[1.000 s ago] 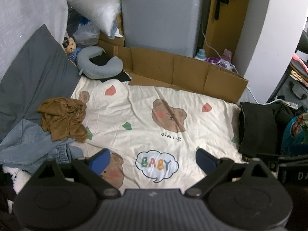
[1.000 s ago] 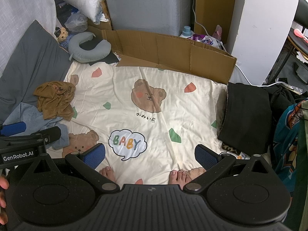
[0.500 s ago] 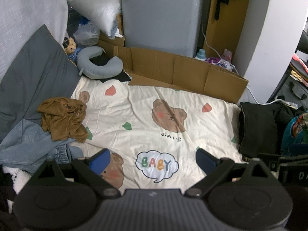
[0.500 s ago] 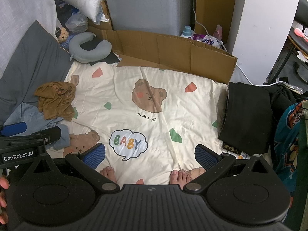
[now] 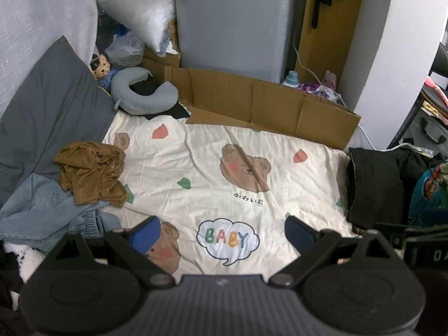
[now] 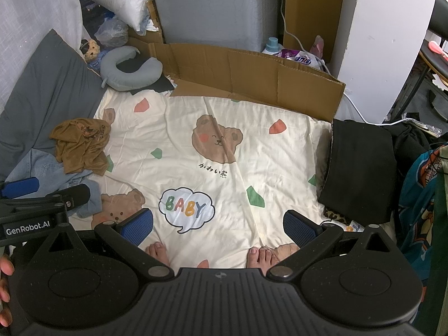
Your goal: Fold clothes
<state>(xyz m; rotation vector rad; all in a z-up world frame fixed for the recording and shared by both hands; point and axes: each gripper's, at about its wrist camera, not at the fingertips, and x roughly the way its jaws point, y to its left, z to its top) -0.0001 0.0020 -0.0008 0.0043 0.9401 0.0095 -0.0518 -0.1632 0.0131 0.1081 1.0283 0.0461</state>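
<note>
Toes [image 6: 156, 247] of the person at the near edge of the bear-print sheet [image 5: 196, 165]; left tool [image 5: 222, 232] and right tool [image 6: 218, 222] both hover wide, holding nothing. Mid-sheet is bare, good folding area. Farther left, brown top [image 5: 89, 172] lies crumpled on the denim piece [image 5: 42, 207], w/ a folded black garment [image 6: 361, 168] at right edge. Judgement: pick the brown top first, pinch one hem or shoulder edge only, not the bunch, drag to centre, spread flat before folding.

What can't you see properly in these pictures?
- Denim garment: left wrist view, partly under the brown shirt and behind the left gripper.
- Black folded garment: both views, what kind of garment it is.
- Shirt print: too crumpled to read.
</note>
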